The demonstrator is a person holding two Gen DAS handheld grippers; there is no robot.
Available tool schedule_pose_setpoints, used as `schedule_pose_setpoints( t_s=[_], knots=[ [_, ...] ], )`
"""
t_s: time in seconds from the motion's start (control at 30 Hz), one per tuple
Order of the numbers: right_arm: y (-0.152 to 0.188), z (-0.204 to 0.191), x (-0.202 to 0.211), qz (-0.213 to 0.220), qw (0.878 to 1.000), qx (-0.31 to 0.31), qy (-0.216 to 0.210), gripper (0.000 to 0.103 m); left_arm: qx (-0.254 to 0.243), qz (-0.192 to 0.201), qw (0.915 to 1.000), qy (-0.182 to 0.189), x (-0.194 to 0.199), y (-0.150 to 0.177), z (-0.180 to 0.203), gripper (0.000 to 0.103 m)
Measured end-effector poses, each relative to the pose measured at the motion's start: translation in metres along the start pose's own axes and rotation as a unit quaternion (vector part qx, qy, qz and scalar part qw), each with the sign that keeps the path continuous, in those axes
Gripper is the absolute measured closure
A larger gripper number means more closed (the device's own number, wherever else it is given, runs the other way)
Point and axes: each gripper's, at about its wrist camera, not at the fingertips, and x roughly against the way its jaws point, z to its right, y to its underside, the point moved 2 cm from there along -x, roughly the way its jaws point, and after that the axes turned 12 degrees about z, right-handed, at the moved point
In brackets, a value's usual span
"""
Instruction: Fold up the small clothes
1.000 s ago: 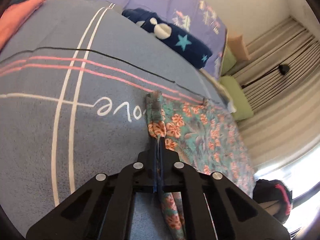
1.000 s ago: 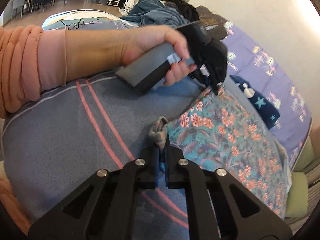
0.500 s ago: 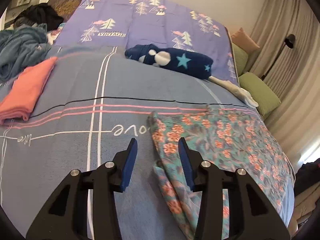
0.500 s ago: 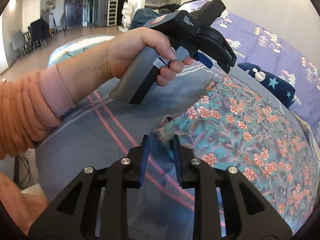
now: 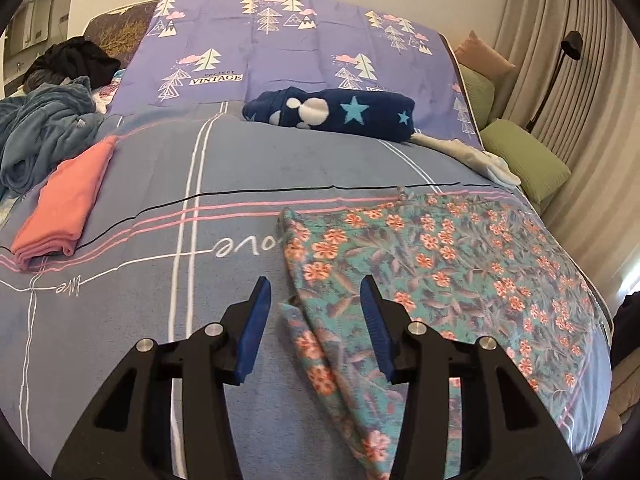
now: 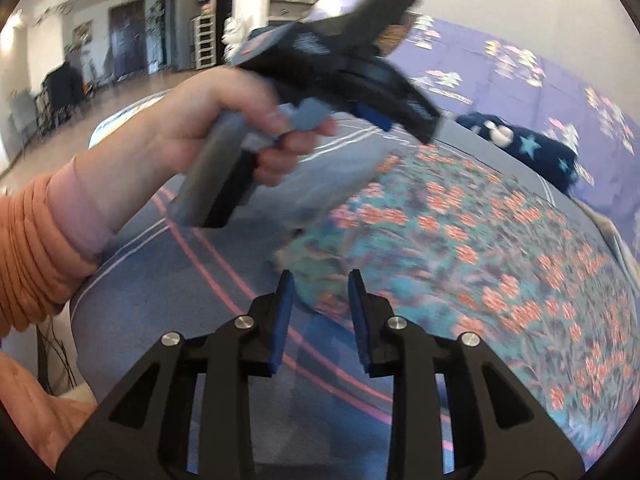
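Floral teal cloth (image 5: 436, 264) lies flat on my grey bedspread (image 5: 140, 312), while my left gripper (image 5: 316, 300), jaws opening, and right gripper (image 6: 320, 292), jaws parted, hover empty above its near edge.

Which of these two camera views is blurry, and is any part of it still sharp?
Right wrist view: motion-smeared across the floral cloth, the hand and the left gripper it holds, while the right gripper itself stays crisp. Left wrist view: sharp throughout, with fisheye bending at the edges and window glare at far right.

one floral cloth (image 5: 460, 264), one pink garment (image 5: 64, 204), two green cushions (image 5: 524, 160)
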Motion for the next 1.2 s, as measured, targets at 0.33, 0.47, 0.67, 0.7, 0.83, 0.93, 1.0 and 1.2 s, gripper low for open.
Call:
schedule_pose_setpoints(
  t_s=[0.33,0.47,0.67,0.7,0.83,0.93,1.0,1.2],
  knots=[
    [0.019,0.053,0.031,0.009,0.996,-0.071,0.06,0.073,-0.023,-0.009,0.9995,-0.019,0.001,0.002,0.019,0.051],
    [0.02,0.031,0.032,0.014,0.999,-0.019,0.048,0.065,0.027,-0.007,0.9989,-0.038,0.007,0.004,-0.007,0.047],
    [0.02,0.036,0.042,0.025,0.998,-0.025,0.055,0.064,0.07,-0.007,0.9969,-0.034,0.018,0.009,-0.02,0.047],
    [0.021,0.049,0.049,0.033,0.996,-0.05,0.069,0.064,0.061,-0.004,0.9976,-0.031,0.019,0.006,-0.014,0.047],
    [0.037,0.115,0.087,0.057,0.976,-0.162,0.137,0.063,0.031,-0.005,0.9994,0.013,0.016,-0.009,0.027,0.047],
    [0.064,0.167,0.13,0.073,0.947,-0.243,0.195,0.063,0.0,-0.02,0.9979,0.062,0.005,-0.02,0.077,0.047],
    [0.085,0.196,0.158,0.083,0.926,-0.296,0.221,0.062,-0.021,-0.036,0.9948,0.093,-0.008,-0.026,0.119,0.047],
    [0.165,0.255,0.22,0.119,0.846,-0.473,0.213,0.056,-0.088,-0.093,0.9765,0.173,-0.056,-0.023,0.253,0.047]
  ],
)
